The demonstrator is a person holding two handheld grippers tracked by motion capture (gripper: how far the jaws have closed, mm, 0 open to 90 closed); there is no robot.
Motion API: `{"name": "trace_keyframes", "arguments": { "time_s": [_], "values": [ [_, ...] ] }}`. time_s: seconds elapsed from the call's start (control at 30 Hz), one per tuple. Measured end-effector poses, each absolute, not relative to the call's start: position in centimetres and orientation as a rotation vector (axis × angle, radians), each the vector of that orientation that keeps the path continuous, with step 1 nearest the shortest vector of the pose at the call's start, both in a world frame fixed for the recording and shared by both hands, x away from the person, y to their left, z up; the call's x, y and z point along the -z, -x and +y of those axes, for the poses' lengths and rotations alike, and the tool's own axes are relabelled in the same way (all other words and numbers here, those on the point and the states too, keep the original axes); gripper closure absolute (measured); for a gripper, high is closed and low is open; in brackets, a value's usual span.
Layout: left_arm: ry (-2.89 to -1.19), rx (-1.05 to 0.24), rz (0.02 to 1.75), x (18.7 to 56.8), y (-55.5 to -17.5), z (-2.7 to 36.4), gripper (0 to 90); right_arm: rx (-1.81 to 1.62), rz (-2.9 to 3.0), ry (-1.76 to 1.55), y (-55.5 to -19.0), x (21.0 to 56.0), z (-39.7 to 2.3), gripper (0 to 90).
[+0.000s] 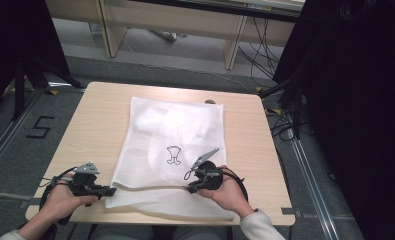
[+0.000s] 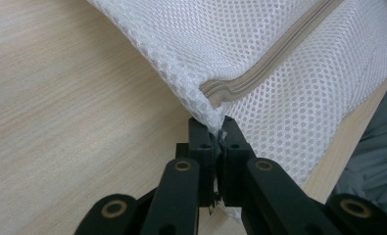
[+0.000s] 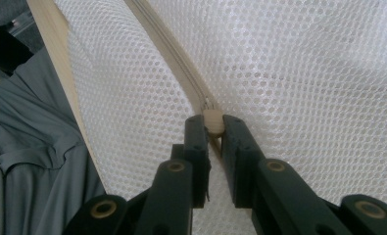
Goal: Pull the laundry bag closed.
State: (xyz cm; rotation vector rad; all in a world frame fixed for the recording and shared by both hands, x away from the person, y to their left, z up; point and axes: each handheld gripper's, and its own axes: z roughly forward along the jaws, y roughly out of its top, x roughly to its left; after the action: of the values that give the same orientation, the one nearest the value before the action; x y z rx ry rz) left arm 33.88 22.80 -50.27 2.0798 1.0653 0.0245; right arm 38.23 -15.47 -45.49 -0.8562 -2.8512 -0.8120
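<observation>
Nearest, at the table's near edge, the person's two hands hold the grippers at the near hem of a white mesh laundry bag (image 1: 172,145) lying flat on the wooden table (image 1: 95,125). On the left, the left gripper (image 1: 110,190) reaches in from the left, and in the left gripper view its jaws are pressed together on the bag's near left corner (image 2: 211,113), pinching the mesh just where the beige zipper (image 2: 259,73) ends. To the right, the right gripper (image 1: 190,189) sits at the near edge of the bag, a little right of its middle; in the right gripper view its jaws are clamped on the small beige zipper pull (image 3: 213,121), with the zipper track running away from it across the mesh. Between the two grippers the zipper line runs left to right along the bag's near part. Slightly farther in, a black line drawing (image 1: 174,155) is printed on the bag near its middle. Farther still, pale bunched fabric shows through the mesh in the bag's far half. Beyond the table's far edge lies a grey floor with cables (image 1: 257,55) and the legs of a wooden bench (image 1: 175,22).
</observation>
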Motion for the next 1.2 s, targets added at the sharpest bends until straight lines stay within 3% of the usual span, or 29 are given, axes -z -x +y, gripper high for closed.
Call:
{"name": "trace_keyframes", "arguments": {
  "time_s": [1.2],
  "values": [
    [-2.088, -0.012, 1.062, 50.1, -33.9, 23.0, 86.2, 0.801, -2.827, 0.944, -37.9, 45.3, -16.9, 81.9]
  ]
}}
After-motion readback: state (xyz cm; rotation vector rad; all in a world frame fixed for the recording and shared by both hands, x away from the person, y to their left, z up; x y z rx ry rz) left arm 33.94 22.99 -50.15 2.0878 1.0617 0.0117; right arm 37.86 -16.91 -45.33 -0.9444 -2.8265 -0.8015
